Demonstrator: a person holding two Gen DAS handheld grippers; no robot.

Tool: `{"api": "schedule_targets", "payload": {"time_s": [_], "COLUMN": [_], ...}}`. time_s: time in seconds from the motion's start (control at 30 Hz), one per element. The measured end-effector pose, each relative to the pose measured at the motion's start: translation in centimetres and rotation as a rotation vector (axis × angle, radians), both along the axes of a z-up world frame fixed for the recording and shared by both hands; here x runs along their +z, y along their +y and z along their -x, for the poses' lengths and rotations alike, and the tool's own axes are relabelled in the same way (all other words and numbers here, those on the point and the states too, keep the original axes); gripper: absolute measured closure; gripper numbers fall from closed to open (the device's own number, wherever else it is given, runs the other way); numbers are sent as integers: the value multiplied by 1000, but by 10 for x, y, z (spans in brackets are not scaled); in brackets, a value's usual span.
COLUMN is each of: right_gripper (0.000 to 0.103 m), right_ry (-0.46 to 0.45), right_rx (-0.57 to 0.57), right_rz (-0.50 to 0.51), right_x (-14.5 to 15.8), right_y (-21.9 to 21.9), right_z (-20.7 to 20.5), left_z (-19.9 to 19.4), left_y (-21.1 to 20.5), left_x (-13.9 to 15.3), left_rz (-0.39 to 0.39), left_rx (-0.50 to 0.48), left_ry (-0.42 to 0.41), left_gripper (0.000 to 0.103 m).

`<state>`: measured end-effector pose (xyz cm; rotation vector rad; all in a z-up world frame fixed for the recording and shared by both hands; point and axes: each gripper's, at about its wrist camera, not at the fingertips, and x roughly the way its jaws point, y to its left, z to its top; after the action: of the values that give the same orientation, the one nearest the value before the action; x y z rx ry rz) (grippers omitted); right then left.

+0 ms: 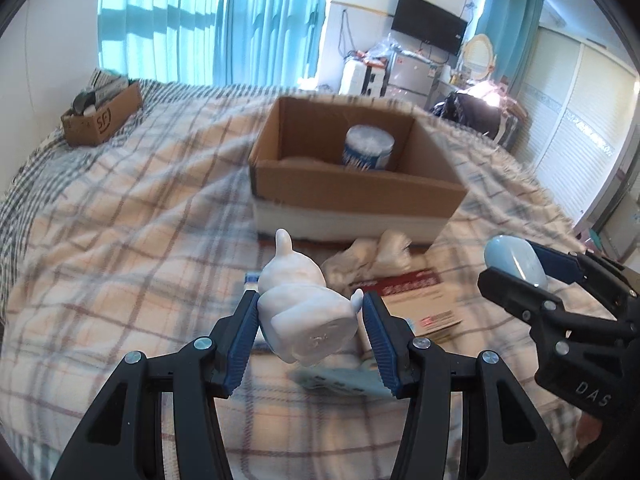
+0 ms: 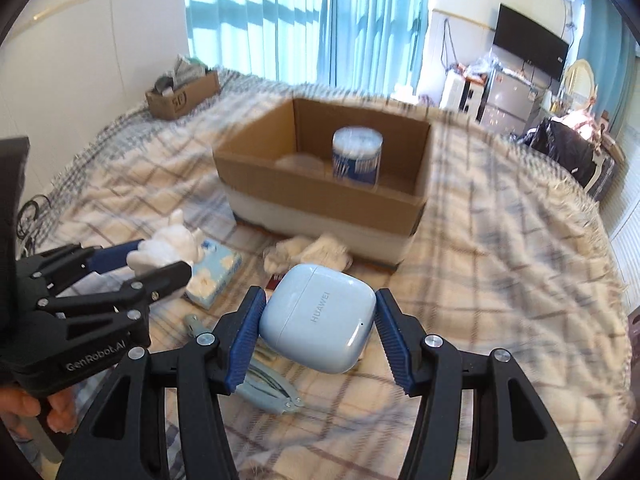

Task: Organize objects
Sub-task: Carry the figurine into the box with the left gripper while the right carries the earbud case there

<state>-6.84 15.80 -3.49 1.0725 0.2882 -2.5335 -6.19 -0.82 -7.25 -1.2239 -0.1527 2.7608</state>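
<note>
- Two cardboard boxes on the plaid bed: a small box (image 1: 102, 118) upper left, a large box (image 1: 352, 184) at centre holding one blue-white canister (image 1: 368, 148).
- One white figurine (image 1: 300, 312), lower centre, pinched half-wide in the left gripper (image 1: 310, 322), angled downward.
- One pale blue earbud case (image 2: 318, 318), lifted off the bed, clamped in the right gripper (image 2: 318, 326), likewise angled downward.

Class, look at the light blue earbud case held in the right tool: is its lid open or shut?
Shut. The earbud case shows only a thin seam line across its body, with no gap and the lid flush, as it sits between the right tool's pads.
</note>
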Motion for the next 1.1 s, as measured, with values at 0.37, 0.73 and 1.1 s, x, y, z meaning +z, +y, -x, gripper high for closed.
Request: {"api": "schedule_targets", "payload": {"time_s": [0.37, 0.73, 1.1], "right_gripper": [47, 47, 47], "right_ry": [159, 167, 57], "right_rx": [7, -19, -25], "right_rz": [28, 20, 4], "right_x": [79, 77, 2], "right_y": [11, 0, -3], "right_z": [28, 124, 182], "left_z": [44, 145, 193], "left_y": [11, 17, 16], "left_x": [79, 67, -4], "left_rz": [11, 39, -29], "left_rx": [-62, -87, -158], "left_ry": [145, 154, 21], "left_gripper": [49, 49, 49]}}
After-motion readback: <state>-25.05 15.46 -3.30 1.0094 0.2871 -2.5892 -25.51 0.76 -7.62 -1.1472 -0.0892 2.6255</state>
